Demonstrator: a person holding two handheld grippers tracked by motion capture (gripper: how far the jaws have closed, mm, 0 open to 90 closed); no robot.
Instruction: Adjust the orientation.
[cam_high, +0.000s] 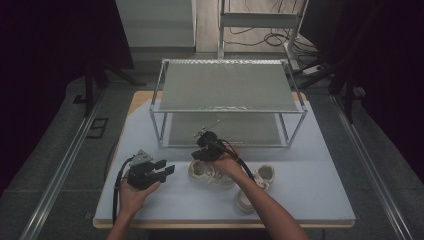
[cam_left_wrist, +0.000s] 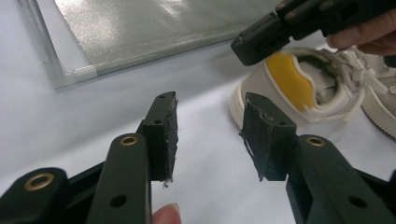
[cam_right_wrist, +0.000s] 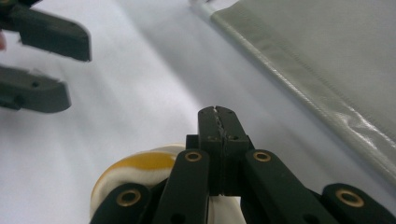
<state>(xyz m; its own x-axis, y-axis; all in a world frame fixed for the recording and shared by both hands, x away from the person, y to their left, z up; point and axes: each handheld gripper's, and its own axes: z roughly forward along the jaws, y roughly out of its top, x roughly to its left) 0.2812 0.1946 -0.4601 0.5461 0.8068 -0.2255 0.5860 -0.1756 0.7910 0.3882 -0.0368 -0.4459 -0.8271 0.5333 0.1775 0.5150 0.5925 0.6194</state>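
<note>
Shoe (cam_right_wrist: 135, 172) just beneath closed jaws of right gripper (cam_right_wrist: 218, 116), not gripped

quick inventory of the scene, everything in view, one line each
sneakers: 2, off-white with a yellow heel lining, on the table in front of the rack, the second one nearer the right forearm
shelf rack: 1, silver metal frame with two grey shelves, at the table's far middle, both shelves bare
table: 1, pale blue-white top with a wood edge
frame: 1, white metal, on the floor behind the table, with black cables beside it
left tool: 1, black, jaws apart over the table left of the sneakers
right tool: 1, black, jaws pressed together above the heel of the left sneaker
person's hands: 2, left hand, right hand, each holding a tool
</note>
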